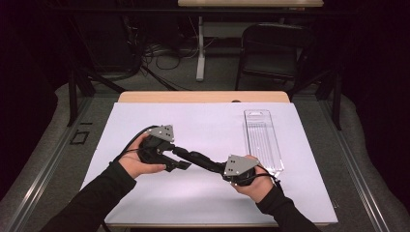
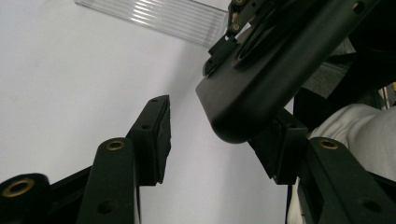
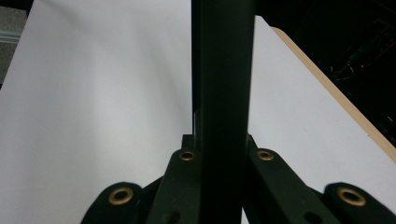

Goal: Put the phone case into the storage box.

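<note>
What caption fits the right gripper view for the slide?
Right gripper clamps a black bar-shaped tool upright over the white sheet.

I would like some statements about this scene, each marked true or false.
1. The right claw is shut on the black tool. True.
2. The left claw presses both pads on the tool. False: the left pad stands apart from the tool's end.
3. The clear plastic tray lies on the white sheet, untouched. True.
4. The tray stands between the two hands. False: it lies beyond the right hand.
</note>
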The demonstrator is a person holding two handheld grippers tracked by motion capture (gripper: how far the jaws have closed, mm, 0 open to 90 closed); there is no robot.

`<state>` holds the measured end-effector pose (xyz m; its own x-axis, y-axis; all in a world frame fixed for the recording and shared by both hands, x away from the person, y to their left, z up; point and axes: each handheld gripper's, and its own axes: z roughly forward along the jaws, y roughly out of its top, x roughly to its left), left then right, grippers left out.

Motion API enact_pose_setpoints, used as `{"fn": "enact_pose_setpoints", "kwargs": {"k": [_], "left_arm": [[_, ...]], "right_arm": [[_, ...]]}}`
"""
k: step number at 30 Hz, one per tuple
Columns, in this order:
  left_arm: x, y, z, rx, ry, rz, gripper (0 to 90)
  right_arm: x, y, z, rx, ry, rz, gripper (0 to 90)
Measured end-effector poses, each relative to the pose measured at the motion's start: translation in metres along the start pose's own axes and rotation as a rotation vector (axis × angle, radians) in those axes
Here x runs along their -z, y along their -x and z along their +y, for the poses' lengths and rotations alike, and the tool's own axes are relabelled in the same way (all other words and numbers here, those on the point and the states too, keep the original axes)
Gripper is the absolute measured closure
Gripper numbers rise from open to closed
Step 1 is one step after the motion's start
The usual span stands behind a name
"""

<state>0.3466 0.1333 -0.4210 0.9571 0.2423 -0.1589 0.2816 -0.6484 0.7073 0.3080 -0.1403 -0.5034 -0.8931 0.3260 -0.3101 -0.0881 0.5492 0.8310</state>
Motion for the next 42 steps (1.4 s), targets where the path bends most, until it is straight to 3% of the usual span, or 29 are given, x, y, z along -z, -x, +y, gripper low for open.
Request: {"fn": "enact_pose_setpoints", "kwargs": {"k": [9,19,42], "left_arm": [[-0.0042,0.0014,0.0021,-0.021,0.029,0.003,54.7],[-0.0051,0.0012,0.0012,-0.022,0.054,0.033,55.3],[-0.0060,-0.0020,-0.0028,-0.030,0.098,-0.004,68.5]], "right_arm": [[-0.0012,-0.0002,-0.0009,-0.011,0.007,0.023,87.9],[-0.0029,-0.0011,-0.0018,-0.027,0.013,0.035,87.9],[-0.0036,-0.0008,-0.0066,-0.054,0.015,0.037,88.0]]}}
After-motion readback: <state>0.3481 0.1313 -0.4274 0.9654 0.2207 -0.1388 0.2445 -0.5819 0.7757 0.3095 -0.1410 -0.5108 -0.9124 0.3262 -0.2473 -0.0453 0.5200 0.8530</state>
